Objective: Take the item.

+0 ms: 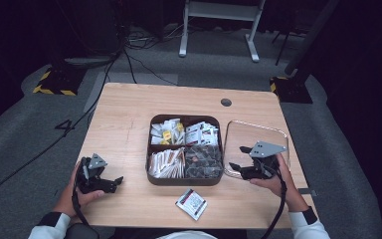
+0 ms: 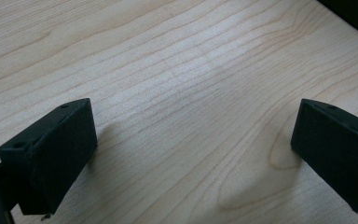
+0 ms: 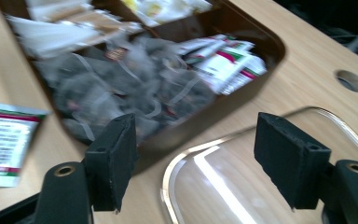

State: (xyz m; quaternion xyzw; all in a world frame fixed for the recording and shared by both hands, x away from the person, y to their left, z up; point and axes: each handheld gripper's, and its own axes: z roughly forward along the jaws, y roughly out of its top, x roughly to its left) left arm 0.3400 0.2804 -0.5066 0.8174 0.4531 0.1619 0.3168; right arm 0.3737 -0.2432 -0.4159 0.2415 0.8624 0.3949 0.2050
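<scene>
A dark brown divided tray (image 1: 184, 182) sits mid-table with several kinds of sachets and a section of dark tea bags (image 1: 204, 162). Its clear lid (image 1: 256, 132) lies flat just right of it. One red-and-white sachet (image 1: 191, 203) lies loose on the table in front of the tray. My right gripper (image 1: 237, 157) hovers open over the lid's near left edge, pointing at the tray, nothing between its jaws. In the right gripper view, the right gripper (image 3: 196, 158) frames the lid (image 3: 214, 186), the tray wall (image 3: 275, 51) and the sachet (image 3: 2, 140). My left gripper (image 1: 117, 184) rests open at the table's left, and in its own view the left gripper (image 2: 193, 140) has bare wood between its jaws.
The wooden table (image 1: 124, 124) has a round cable hole (image 1: 226, 102) behind the tray. Beyond its far edge are grey carpet, cables and a white stand's legs (image 1: 219, 30). Bare wood lies to the left of the tray.
</scene>
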